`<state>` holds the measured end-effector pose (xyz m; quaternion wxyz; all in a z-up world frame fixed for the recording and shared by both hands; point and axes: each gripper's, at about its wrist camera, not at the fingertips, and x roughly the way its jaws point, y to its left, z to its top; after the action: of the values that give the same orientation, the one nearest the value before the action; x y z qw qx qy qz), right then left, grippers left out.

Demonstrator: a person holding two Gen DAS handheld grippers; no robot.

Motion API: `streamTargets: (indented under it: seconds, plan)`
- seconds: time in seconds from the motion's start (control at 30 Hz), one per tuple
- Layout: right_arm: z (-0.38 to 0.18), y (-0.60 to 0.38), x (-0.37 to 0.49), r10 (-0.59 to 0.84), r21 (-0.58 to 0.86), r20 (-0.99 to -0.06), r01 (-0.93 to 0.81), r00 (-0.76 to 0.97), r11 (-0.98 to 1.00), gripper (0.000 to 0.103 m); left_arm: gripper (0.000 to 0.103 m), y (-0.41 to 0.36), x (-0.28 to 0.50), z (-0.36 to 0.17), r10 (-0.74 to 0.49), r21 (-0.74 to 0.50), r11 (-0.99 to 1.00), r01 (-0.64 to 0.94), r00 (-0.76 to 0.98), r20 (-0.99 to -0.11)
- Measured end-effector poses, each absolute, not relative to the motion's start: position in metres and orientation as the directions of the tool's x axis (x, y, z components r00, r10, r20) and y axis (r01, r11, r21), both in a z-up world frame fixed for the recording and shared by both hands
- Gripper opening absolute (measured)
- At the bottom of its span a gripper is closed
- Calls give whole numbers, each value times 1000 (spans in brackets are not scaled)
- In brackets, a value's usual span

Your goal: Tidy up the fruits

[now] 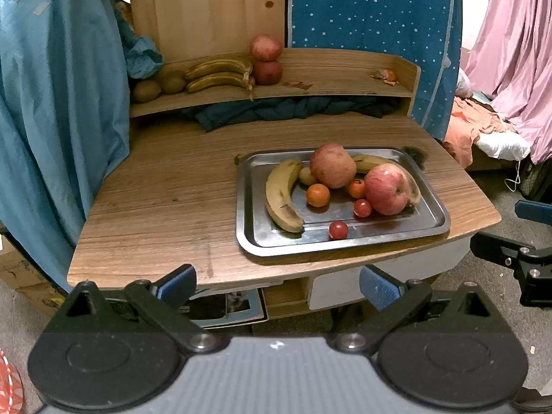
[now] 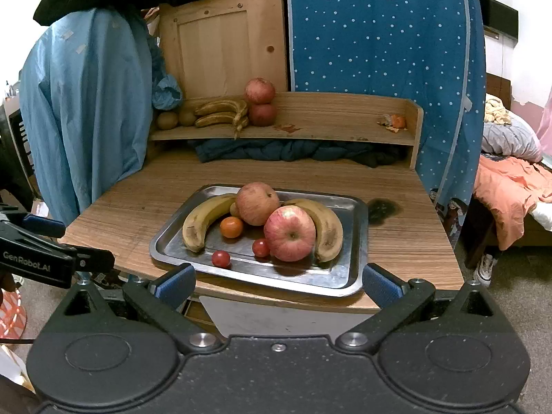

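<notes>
A steel tray [image 1: 431,220] [image 2: 348,276] on the wooden desk holds two red apples [image 1: 333,165] [image 2: 289,233], two bananas [image 1: 281,195] [image 2: 201,219], small oranges [image 1: 318,195] [image 2: 231,227], two cherry tomatoes [image 1: 338,230] [image 2: 220,258] and a kiwi [image 1: 306,176]. On the back shelf [image 1: 331,79] [image 2: 327,127] lie two stacked apples [image 1: 265,58], dark bananas [image 1: 220,74] and two kiwis [image 1: 146,90]. My left gripper [image 1: 277,284] hangs open before the desk's front edge, left of the tray. My right gripper [image 2: 279,284] is open just in front of the tray. Both hold nothing.
A peeled orange with scraps [image 1: 388,76] [image 2: 396,121] lies at the shelf's right end. Dark cloth [image 1: 293,108] is stuffed under the shelf. Blue fabric [image 1: 58,110] hangs at the left, a dotted blue panel [image 2: 376,69] behind, a bed [image 2: 514,179] to the right.
</notes>
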<state>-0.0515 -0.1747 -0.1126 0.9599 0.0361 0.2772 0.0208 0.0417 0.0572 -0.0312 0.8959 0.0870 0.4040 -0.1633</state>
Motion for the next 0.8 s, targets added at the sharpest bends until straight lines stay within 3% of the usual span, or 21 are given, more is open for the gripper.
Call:
streamTargets:
  seconds: [0.8]
  plan:
    - [-112,-175,-50,60,78,-533,-21,844,997,102,103,58,43,-32,-222,23,932,361,619,-753]
